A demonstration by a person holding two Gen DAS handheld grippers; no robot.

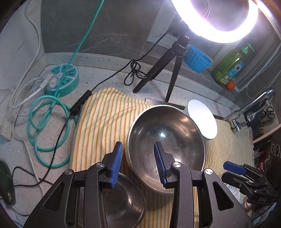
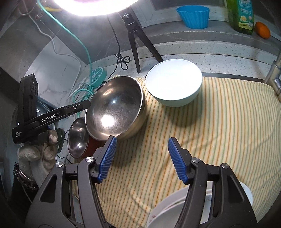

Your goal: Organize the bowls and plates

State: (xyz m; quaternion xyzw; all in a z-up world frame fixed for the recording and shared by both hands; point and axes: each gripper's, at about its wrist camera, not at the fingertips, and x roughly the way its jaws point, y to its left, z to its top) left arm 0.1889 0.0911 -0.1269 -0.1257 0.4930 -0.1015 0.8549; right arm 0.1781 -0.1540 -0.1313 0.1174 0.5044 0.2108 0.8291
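Left gripper [image 1: 138, 164] jaws apart, nothing clamped, straddling the near-left rim of the large steel bowl [image 1: 166, 149]. Small steel bowl [image 1: 123, 198] lies under the left gripper, just beside the large one. Right gripper [image 2: 142, 157] jaws apart, empty, over the striped cloth [image 2: 219, 140]; white plates [image 2: 168, 208] sit below it at the near edge. Gloved hand [image 2: 38, 150] holds the left gripper. White bowl [image 2: 173, 84] upright on the cloth just behind the large steel bowl, close but apart. Farther on the tabletop [image 1: 108, 70]: tripod [image 1: 158, 70], ring light [image 1: 216, 21], teal power strip [image 1: 63, 79]. Blue cup [image 2: 193, 16], soap bottle [image 2: 242, 15] on the back ledge
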